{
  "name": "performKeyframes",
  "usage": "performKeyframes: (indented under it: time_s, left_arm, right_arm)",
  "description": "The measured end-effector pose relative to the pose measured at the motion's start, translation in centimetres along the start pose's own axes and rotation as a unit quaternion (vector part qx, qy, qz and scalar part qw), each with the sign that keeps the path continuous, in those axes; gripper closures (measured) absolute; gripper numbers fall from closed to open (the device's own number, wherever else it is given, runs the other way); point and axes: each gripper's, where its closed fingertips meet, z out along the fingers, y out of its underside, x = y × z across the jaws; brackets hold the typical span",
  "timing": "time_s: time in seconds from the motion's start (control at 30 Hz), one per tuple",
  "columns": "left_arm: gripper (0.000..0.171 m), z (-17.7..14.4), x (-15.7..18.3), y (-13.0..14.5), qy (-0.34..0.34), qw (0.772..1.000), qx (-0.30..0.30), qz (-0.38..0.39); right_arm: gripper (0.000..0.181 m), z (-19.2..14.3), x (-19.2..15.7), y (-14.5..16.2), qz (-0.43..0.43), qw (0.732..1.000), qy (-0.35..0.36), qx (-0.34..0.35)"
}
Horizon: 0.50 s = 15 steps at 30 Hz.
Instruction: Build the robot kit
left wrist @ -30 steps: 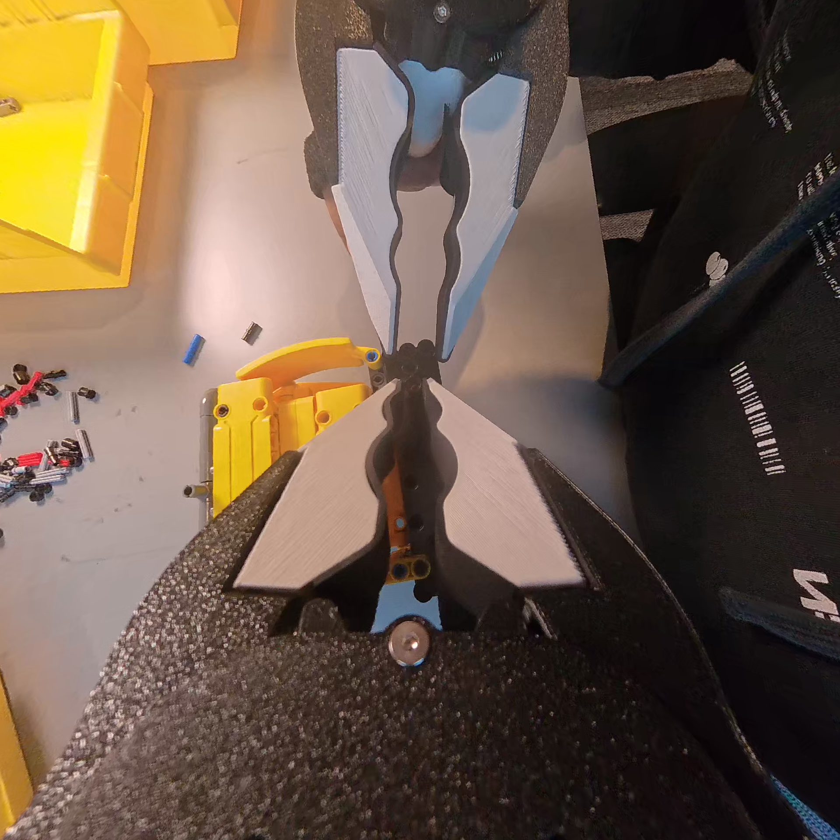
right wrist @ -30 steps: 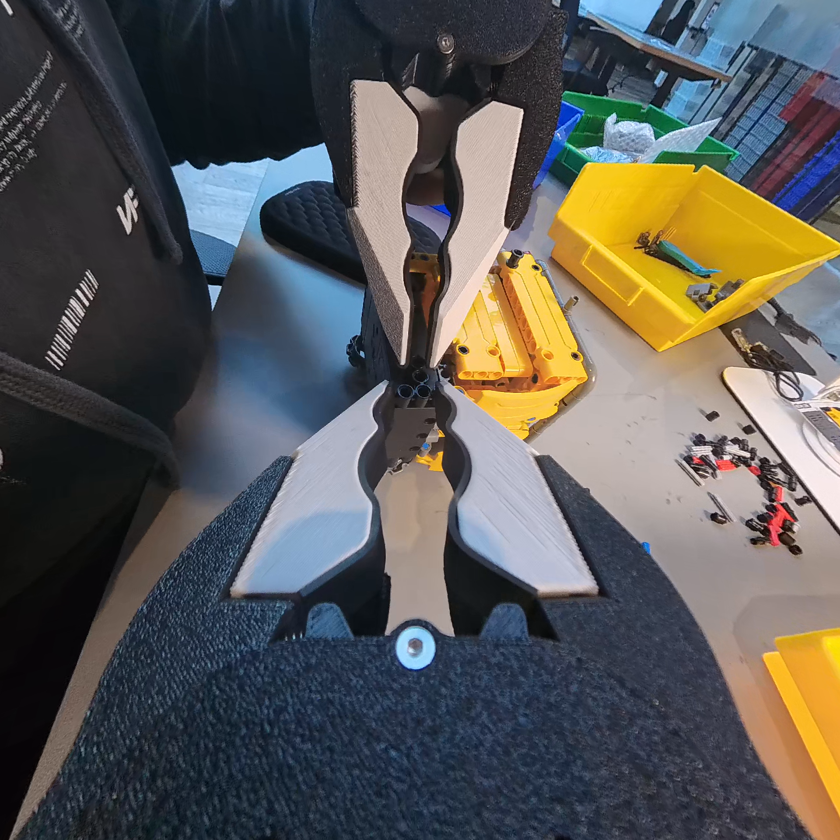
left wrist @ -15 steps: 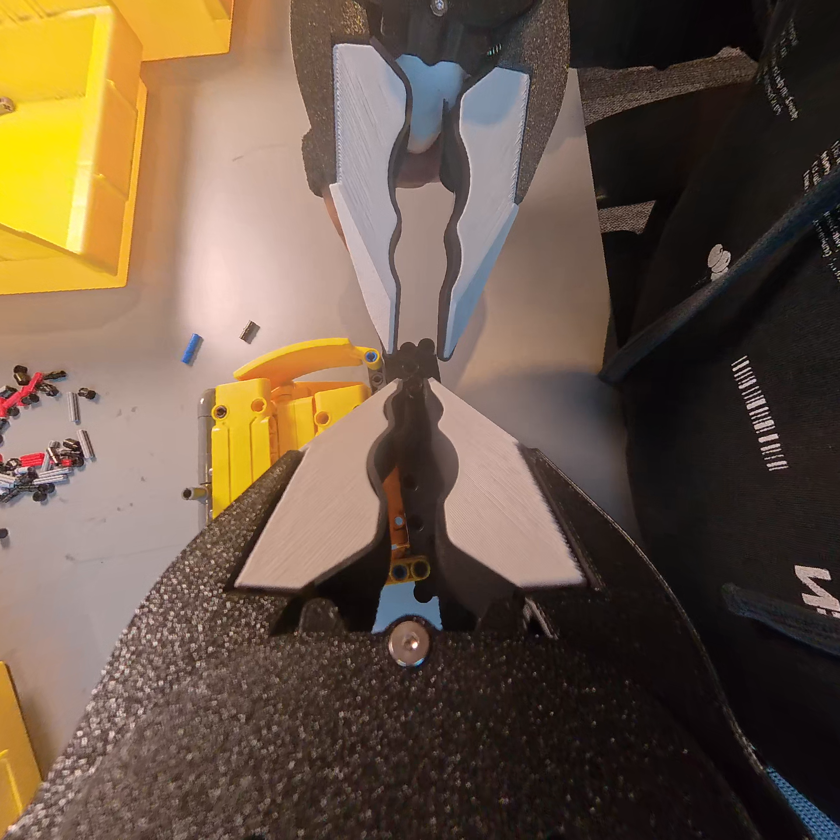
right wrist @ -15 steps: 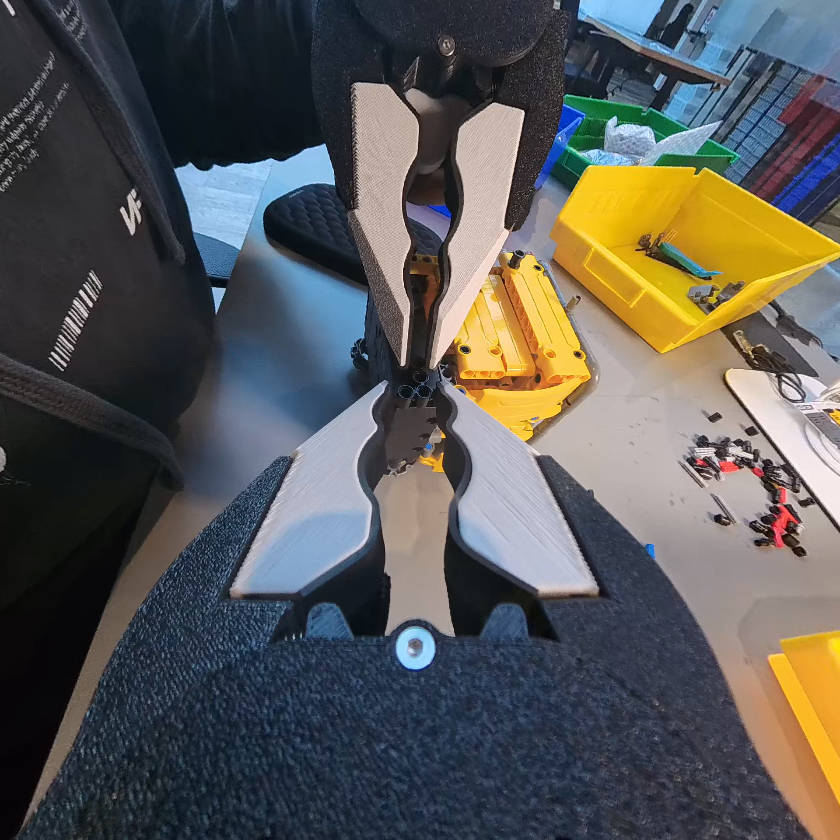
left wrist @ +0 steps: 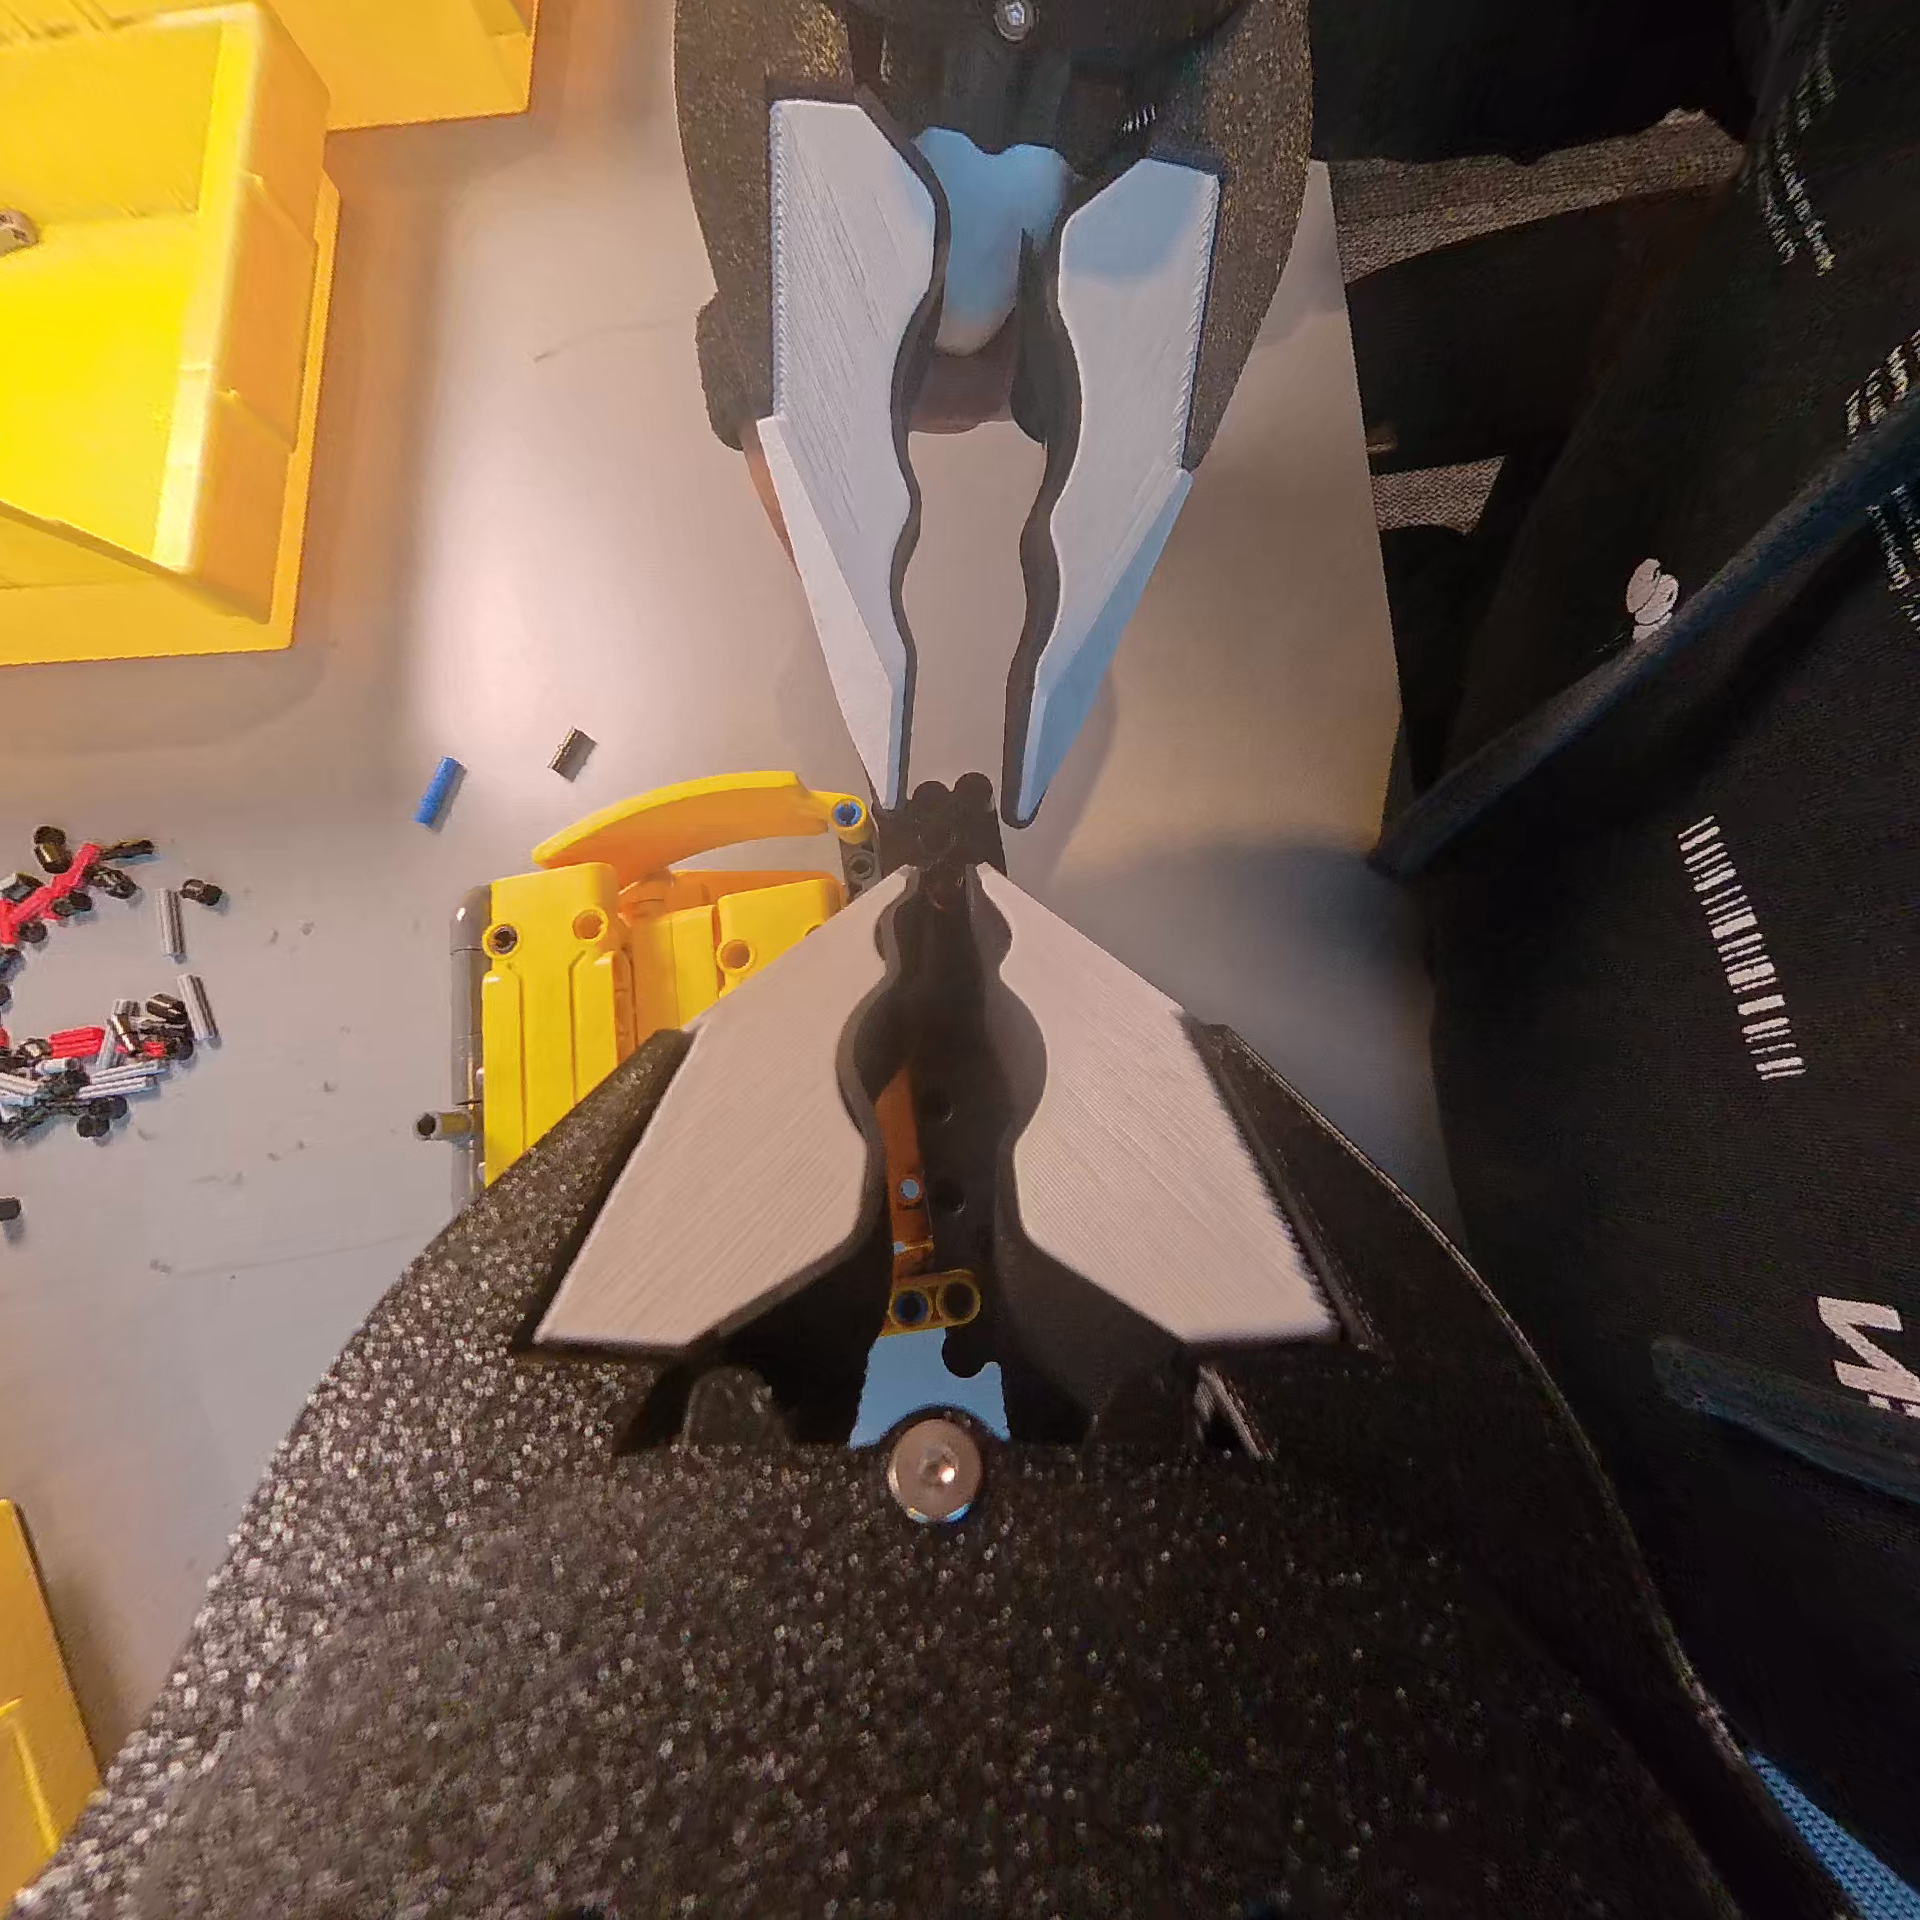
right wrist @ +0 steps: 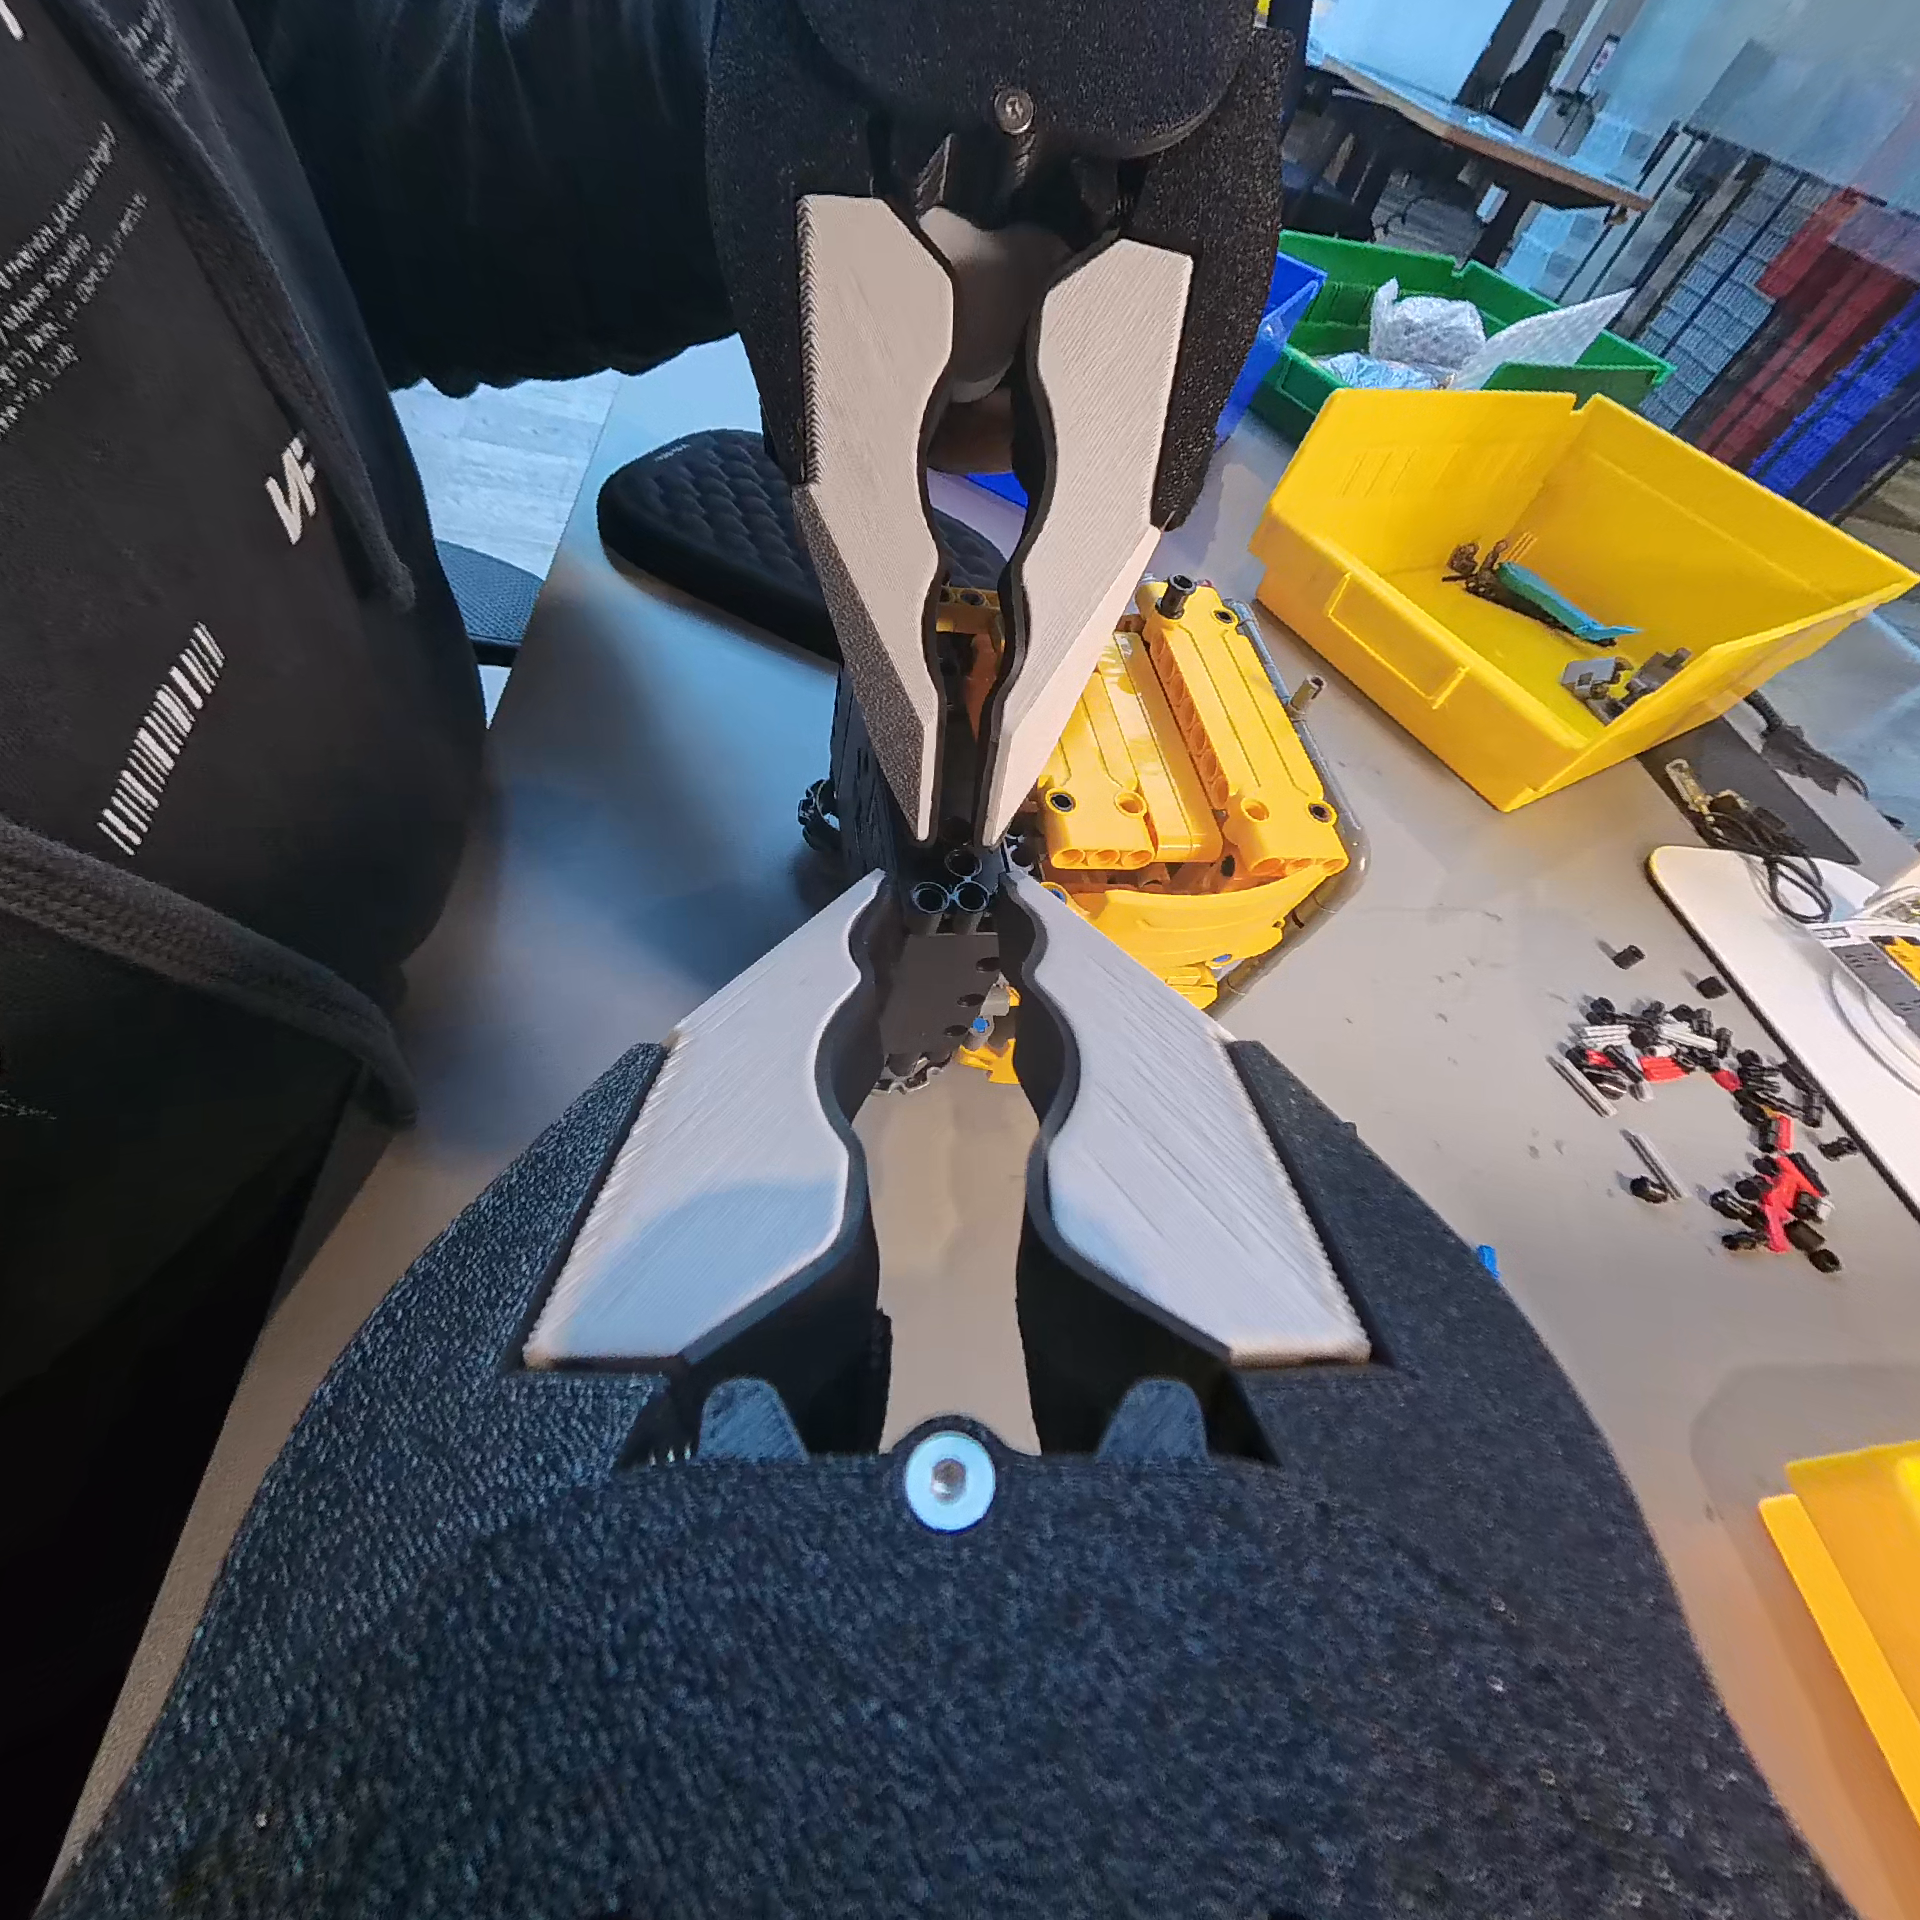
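A yellow and black building-brick model (left wrist: 582,987) rests on the grey table; it also shows in the right wrist view (right wrist: 1174,769). My left gripper (left wrist: 940,873) is shut on a black holed beam (left wrist: 940,1091) at the model's edge, with an orange beam beside it. My right gripper (right wrist: 945,883) is shut on the black block (right wrist: 940,987) topped by a cluster of black pins (right wrist: 951,883). The two grippers meet tip to tip at this black part. The right gripper (left wrist: 945,810) comes from above in the left wrist view, and the left gripper (right wrist: 951,831) does so in the right wrist view.
A yellow bin (left wrist: 135,343) and another yellow bin (right wrist: 1558,582) with small parts stand on the table. Loose black, red and grey pins (left wrist: 94,997) (right wrist: 1714,1122) lie nearby, with a blue pin (left wrist: 438,790). A person in a black hoodie (right wrist: 156,623) sits close. A black padded rest (right wrist: 707,520) lies behind. The tips of both grippers are at nearly the same place. The black padded rest (right wrist: 707,520) lies around 25 centimetres away from my left fingertips.
Both grippers stay shut on the black part of the model. Only a slight shift of the views shows.
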Motion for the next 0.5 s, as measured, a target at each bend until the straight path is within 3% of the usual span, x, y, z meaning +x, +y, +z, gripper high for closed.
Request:
performKeyframes:
  time_s: [0.5]
  left_arm:
    - [0.167,0.03,0.00,0.05,0.002,1.000,-0.003,-0.002]
  right_arm:
    - [0.162,0.05,-0.03,-0.05,0.000,1.000,0.000,0.001]
